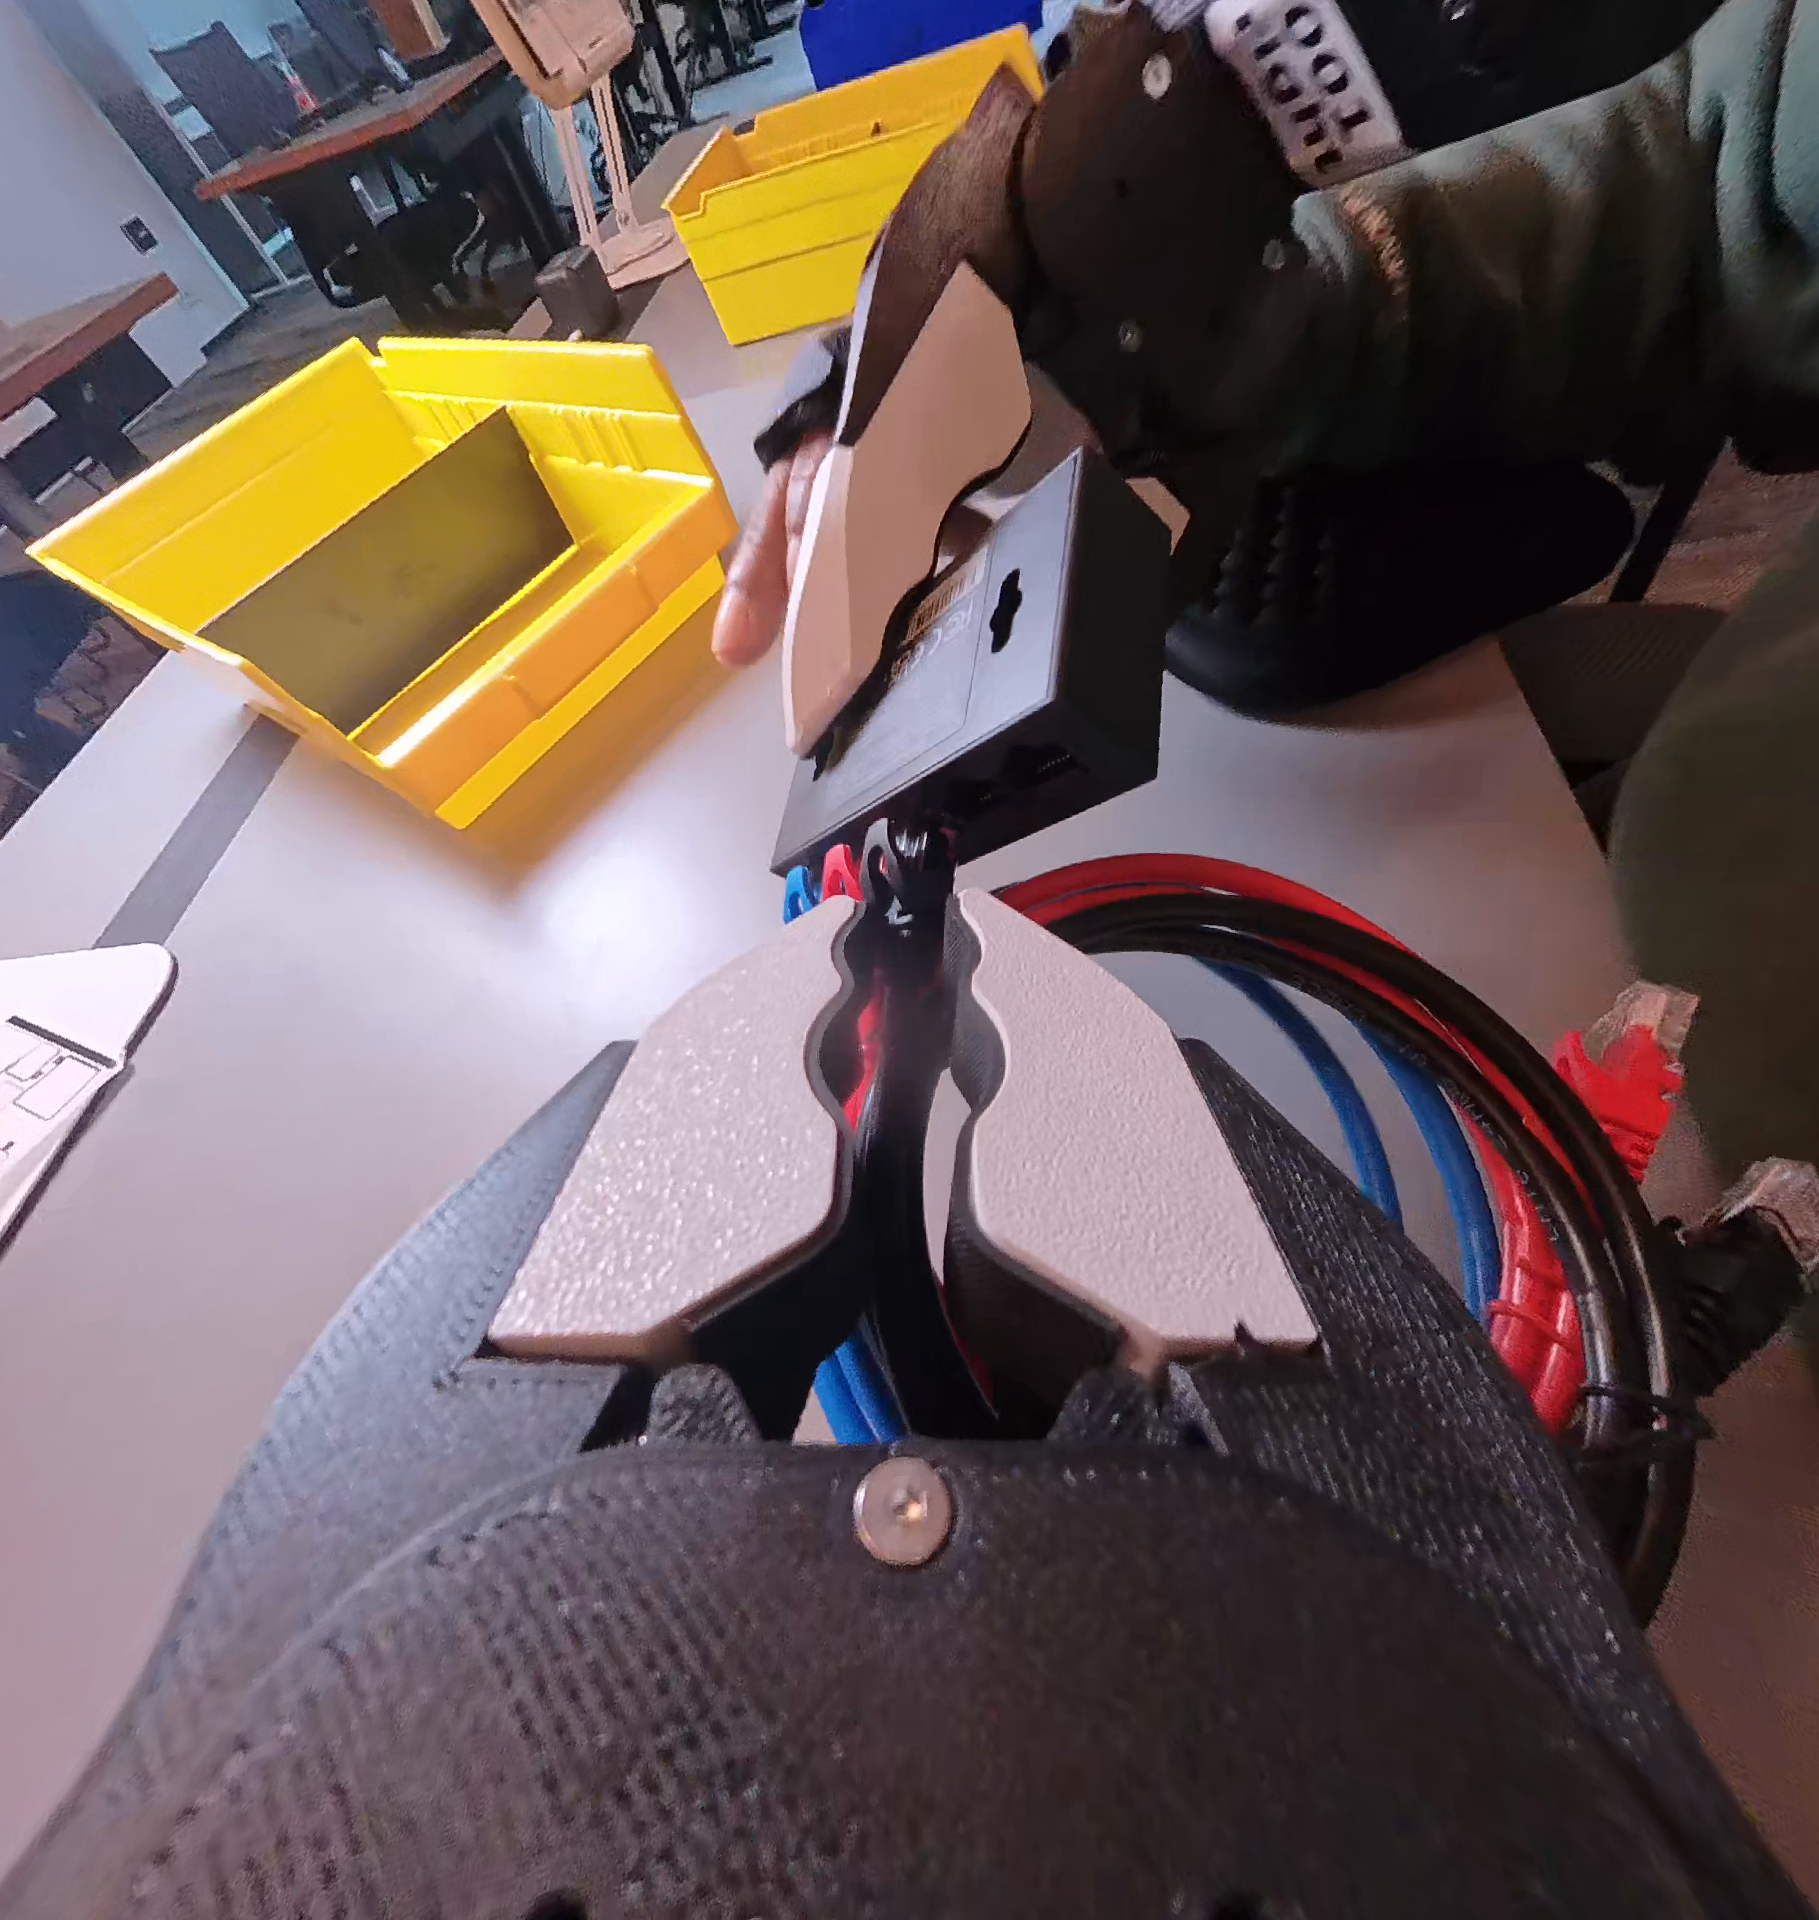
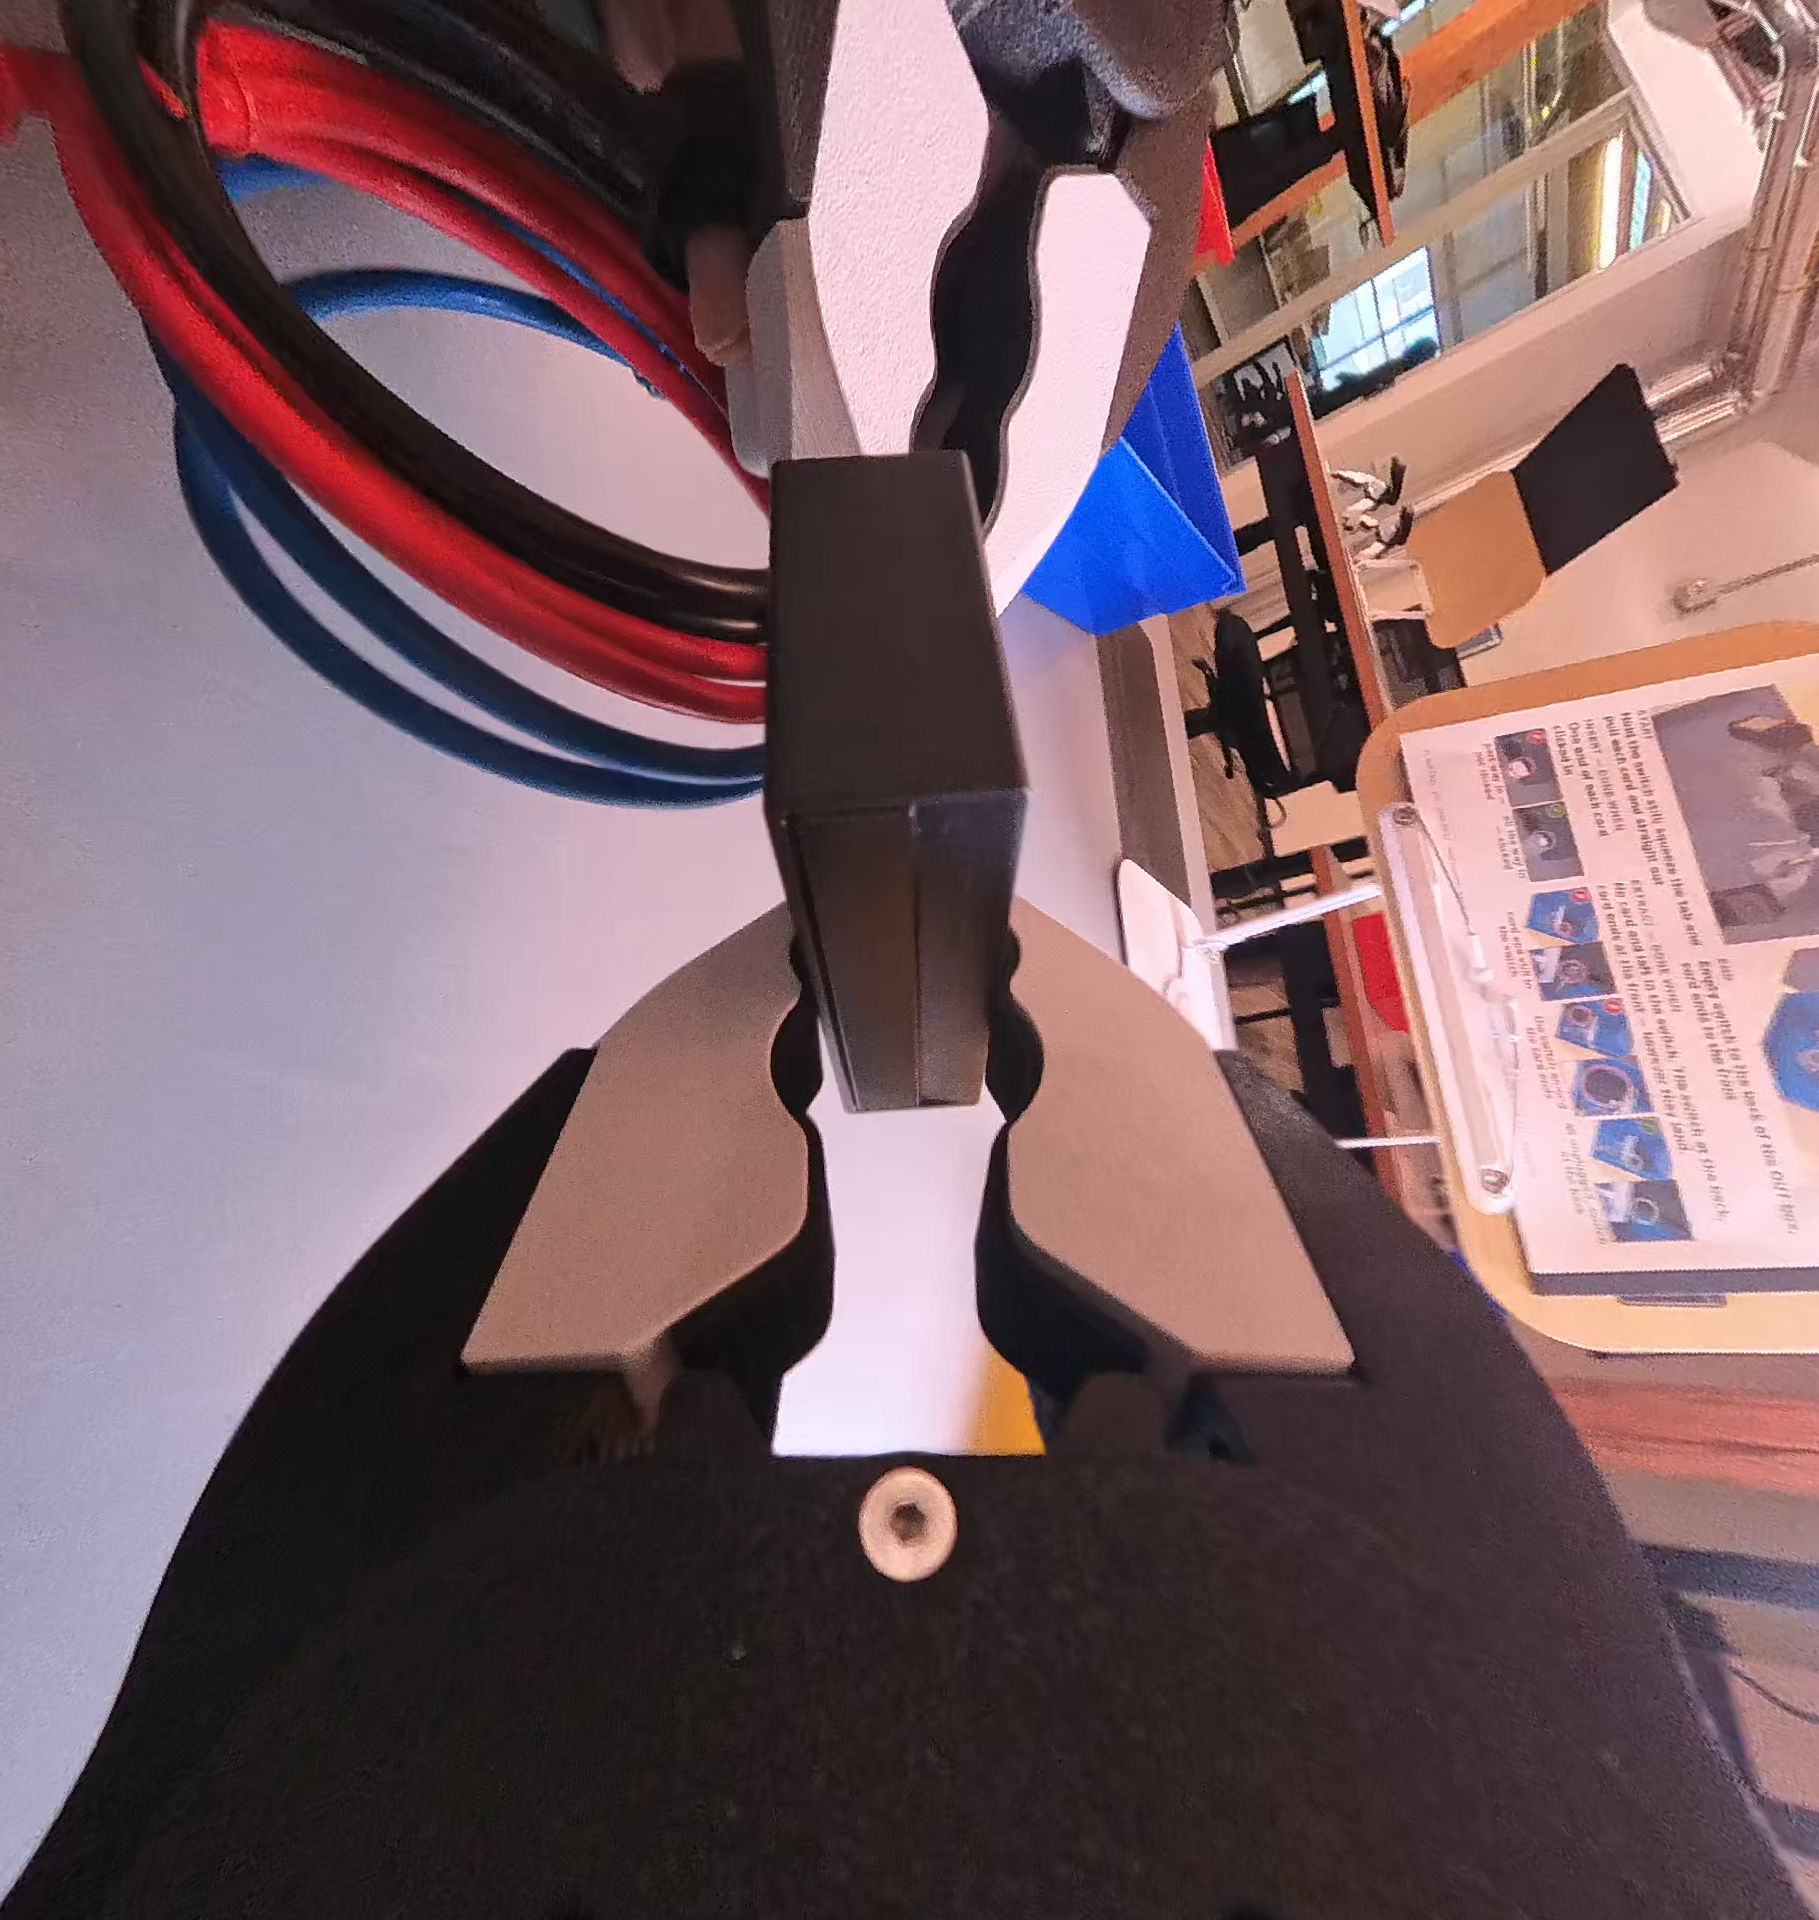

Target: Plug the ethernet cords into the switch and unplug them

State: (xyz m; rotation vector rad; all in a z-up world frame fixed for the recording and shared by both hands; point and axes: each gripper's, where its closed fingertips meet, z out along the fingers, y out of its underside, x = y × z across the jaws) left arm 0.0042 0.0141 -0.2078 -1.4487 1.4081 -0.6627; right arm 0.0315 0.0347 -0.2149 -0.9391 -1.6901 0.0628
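Note:
The black switch (image 1: 998,665) hangs tilted above the grey table (image 1: 385,1039). My right gripper (image 2: 900,971) is shut on one end of the switch (image 2: 889,727); its beige fingers (image 1: 884,540) show in the left wrist view. My left gripper (image 1: 900,920) is shut on a black ethernet cord (image 1: 905,1091) just behind its plug (image 1: 910,847), which sits at the switch's port face. I cannot tell if the plug is fully in. A blue plug (image 1: 799,891) and a red plug (image 1: 838,871) sit in ports beside it. Red, black and blue cords (image 2: 417,520) loop away.
The cord coil (image 1: 1456,1091) lies on the table to the right, with a loose red plug (image 1: 1622,1081) and a loose black plug (image 1: 1746,1236). Two yellow bins (image 1: 385,582) (image 1: 832,208) stand behind. A white sheet (image 1: 32,1070) lies left. A blue bin (image 2: 1144,520) and an instruction sheet (image 2: 1663,935) are nearby. Some 4 cm of space lies between my two pairs of fingers.

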